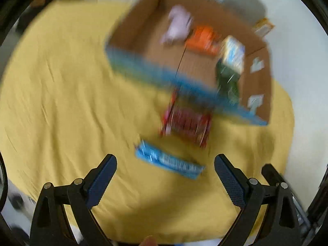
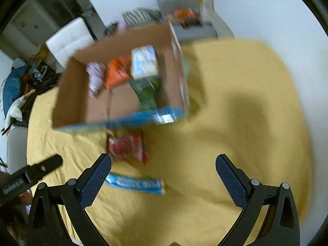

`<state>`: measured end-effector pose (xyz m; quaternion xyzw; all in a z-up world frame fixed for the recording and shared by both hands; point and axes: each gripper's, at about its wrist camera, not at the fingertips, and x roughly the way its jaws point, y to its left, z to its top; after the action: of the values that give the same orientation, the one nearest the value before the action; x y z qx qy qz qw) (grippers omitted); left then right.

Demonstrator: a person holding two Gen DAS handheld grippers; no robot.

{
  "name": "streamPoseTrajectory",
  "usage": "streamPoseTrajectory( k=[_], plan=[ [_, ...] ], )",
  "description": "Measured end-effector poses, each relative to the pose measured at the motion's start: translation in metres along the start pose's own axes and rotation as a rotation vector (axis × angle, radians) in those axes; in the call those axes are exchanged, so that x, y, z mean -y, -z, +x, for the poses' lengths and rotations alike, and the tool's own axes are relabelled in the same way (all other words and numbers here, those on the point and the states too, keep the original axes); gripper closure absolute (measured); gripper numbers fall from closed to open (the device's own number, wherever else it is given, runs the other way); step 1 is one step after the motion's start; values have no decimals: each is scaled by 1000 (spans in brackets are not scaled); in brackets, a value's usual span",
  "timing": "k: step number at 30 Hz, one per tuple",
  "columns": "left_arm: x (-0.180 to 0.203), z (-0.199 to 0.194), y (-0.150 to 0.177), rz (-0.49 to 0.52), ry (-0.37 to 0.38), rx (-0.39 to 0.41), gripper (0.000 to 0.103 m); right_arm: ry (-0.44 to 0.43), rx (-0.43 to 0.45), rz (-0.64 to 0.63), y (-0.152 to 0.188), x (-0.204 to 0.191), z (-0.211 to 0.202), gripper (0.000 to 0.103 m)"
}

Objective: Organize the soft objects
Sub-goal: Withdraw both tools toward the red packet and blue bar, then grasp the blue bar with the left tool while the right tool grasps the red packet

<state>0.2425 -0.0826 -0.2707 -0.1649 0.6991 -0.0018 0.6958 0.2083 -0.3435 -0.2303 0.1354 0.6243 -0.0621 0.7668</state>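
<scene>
Left gripper (image 1: 165, 161) spread, empty; blue packet (image 1: 169, 162) lies just beyond its fingertips.

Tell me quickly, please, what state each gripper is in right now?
Left gripper: open, holding nothing, above the blue packet.
Right gripper: open, holding nothing, above the yellow cloth.

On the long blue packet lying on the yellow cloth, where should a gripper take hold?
Grip the blue packet across its narrow width near the middle, coming from above. It lies flat, long and thin, apart from the red packet; the open left gripper already hangs nearest it.
</scene>
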Motion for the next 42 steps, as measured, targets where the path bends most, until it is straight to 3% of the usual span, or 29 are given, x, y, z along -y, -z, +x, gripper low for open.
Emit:
streamPoseTrajectory(
  k=[4, 6, 12, 14, 16, 17, 19, 25, 29, 34, 42],
  plan=[
    [-14, 58, 16, -145, 18, -107, 6, 14, -74, 45, 27, 27, 35, 0],
    [-14, 78, 20, -171, 41, -144, 7, 18, -101, 55, 39, 38, 49, 0],
    [7, 124, 24, -179, 15, -210, 19, 22, -135, 63, 52, 56, 71, 0],
    [15, 137, 26, -170, 7, -221, 30, 22, -142, 62, 52, 59, 73, 0],
    [23, 148, 28, -152, -5, -238, 53, 18, -145, 56, 50, 60, 75, 0],
    [25, 151, 29, -149, -2, -232, 56, 21, -145, 51, 50, 61, 76, 0],
    [31, 149, 30, -119, -16, -206, 69, 12, -150, 41, 47, 61, 78, 0],
    [16, 129, 33, -33, -71, -144, 86, -60, -172, 16, 36, 47, 87, 0],
    [-12, 113, 26, -21, -124, -104, 89, -164, -192, 41, 25, 26, 98, 0],
    [-42, 99, 10, 1, -189, -61, 89, -240, -148, 73, 10, -14, 114, 0],
    [-62, 114, -7, 46, -194, -86, 82, -151, -98, 38, -13, -87, 151, 0]
  ],
)
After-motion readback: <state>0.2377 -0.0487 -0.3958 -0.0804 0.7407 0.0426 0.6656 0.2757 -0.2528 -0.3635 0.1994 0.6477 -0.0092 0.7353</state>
